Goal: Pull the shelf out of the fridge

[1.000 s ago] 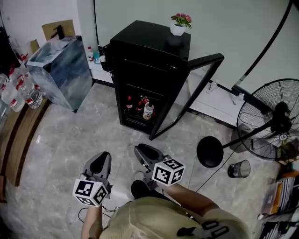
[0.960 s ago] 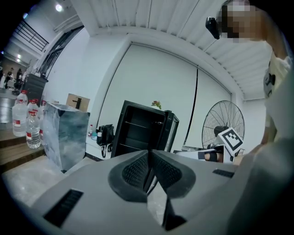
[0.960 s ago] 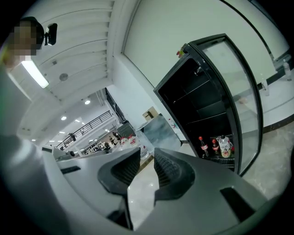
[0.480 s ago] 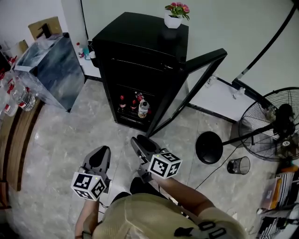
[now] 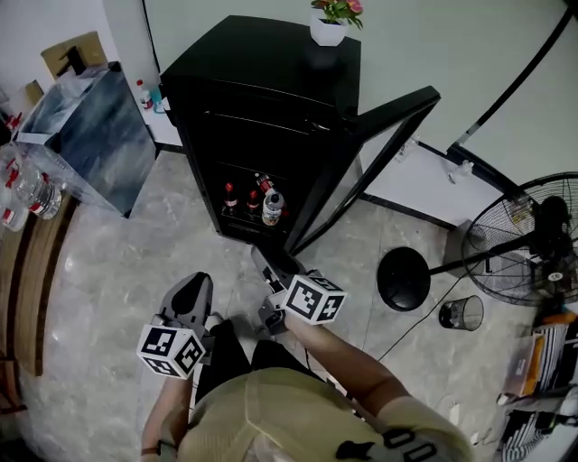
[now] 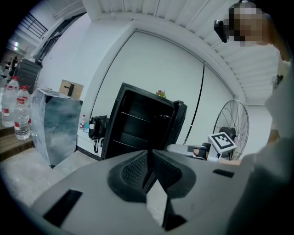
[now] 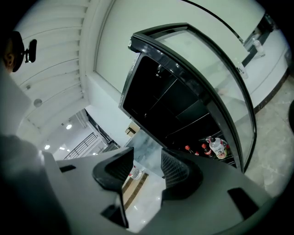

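A black fridge point(image 5: 262, 90) stands on the floor ahead with its glass door point(image 5: 379, 149) swung open to the right. Thin wire shelves point(image 6: 134, 118) cross its dark inside, also seen as a shelf line point(image 7: 195, 120) in the right gripper view. Several bottles point(image 5: 256, 202) stand on the lowest level. My left gripper point(image 5: 192, 291) hangs shut and empty, well short of the fridge. My right gripper point(image 5: 264, 263) points at the fridge's lower front. Its jaws are opening with nothing between them, and it is clear of the fridge.
A potted plant point(image 5: 329, 22) sits on the fridge top. A marble-patterned box point(image 5: 86, 135) and water bottles point(image 5: 23, 191) stand at the left. At the right are a standing fan point(image 5: 533, 239), its round base point(image 5: 404, 280) and a dark cup point(image 5: 461, 313).
Both grippers and the person have come nearer to the fridge. The right gripper's jaws have spread wider; the left stays shut.
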{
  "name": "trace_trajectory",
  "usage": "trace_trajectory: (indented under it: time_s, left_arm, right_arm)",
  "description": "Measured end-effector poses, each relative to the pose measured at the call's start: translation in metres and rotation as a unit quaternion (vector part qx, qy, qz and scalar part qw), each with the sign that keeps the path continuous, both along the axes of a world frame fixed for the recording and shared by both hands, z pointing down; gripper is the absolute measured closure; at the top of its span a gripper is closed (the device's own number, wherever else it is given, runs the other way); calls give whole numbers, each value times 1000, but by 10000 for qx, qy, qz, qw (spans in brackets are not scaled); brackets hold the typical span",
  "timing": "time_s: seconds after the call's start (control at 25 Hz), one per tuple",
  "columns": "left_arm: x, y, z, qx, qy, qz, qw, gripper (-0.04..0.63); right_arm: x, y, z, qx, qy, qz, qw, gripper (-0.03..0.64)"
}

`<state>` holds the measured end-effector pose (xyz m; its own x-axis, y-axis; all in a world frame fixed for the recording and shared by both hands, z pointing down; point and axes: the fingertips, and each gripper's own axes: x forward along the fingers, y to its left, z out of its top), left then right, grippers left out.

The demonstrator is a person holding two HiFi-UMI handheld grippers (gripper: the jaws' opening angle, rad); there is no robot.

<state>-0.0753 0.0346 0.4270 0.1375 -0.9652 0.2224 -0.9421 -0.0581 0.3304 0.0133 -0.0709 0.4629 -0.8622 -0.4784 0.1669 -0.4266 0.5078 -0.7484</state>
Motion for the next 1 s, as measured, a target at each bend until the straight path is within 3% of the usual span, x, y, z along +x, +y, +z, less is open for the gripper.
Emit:
trace_trajectory:
  time_s: [0.2,0.52,1.0]
  left_arm:
    - [-12,-27,15,-14,391,-29,9992,558]
    - [-35,-85,34,-116,516,430,9977,558]
    - [-98,-155,79,-326,950,565,9933,558]
  right_arm:
    - [5,-24,15,-395,-253,482,9977,439]
    - [-13,-67,52,-975,-340,1087,9887,439]
    - [-54,-165,103,-1516,-858,2191,9600,439]
